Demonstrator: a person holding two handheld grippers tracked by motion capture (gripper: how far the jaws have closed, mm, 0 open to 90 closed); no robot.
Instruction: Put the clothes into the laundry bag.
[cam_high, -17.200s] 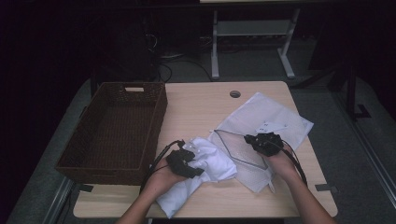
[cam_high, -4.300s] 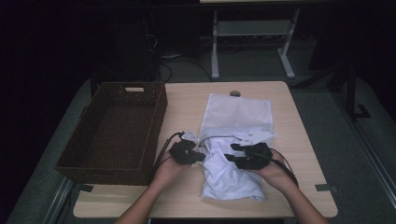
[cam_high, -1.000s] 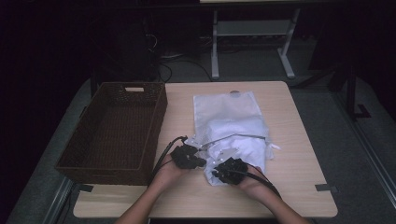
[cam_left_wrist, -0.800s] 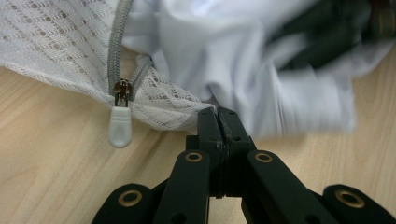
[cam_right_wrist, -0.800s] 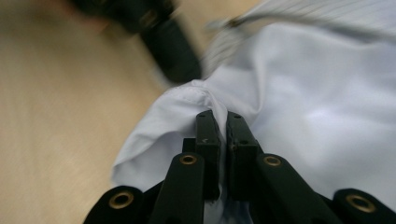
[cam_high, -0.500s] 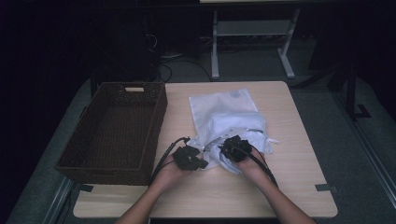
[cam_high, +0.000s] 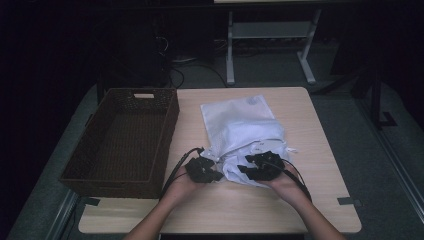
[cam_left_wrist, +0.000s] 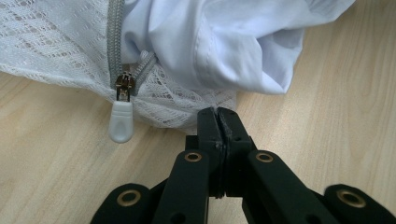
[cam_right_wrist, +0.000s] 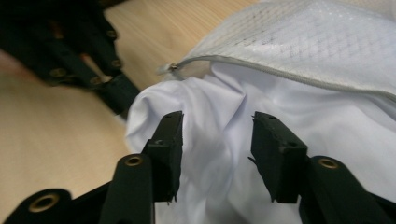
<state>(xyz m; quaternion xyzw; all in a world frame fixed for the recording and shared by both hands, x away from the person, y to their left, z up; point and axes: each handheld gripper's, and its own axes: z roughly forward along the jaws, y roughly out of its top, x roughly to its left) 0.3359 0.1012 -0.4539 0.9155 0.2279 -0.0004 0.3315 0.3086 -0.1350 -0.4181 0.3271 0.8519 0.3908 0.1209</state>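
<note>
Your surface (cam_high: 320, 200) is pale wood. A dark wicker basket (cam_high: 125, 140) sits along its left edge, reaching from the far-left corner most of the way toward the near edge.

A white mesh laundry bag (cam_high: 240, 125) lies mid-surface, just right of the basket, its closed end toward the far edge and its zippered mouth toward you. White cloth (cam_high: 235, 170) bulges out of the mouth toward the near edge.

Your left gripper (cam_left_wrist: 218, 122) is at the bag's near-left corner, between basket and bag. Its jaws are pressed together, and the mesh edge lies right at their tips. You can't tell from the left gripper view whether any mesh is pinched between them.

Your right gripper (cam_right_wrist: 217, 140) is at the near side of the bag, over the spilled cloth. Its jaws stand apart with the white cloth between them, not clamped on it. The left gripper shows blurred beyond, at that view's upper left.

The grey zipper (cam_left_wrist: 114, 42) runs along the mesh. Its slider and white pull tab (cam_left_wrist: 120, 122) hang at the bag's corner, the tab resting on the surface, just beside the left jaws.
</note>
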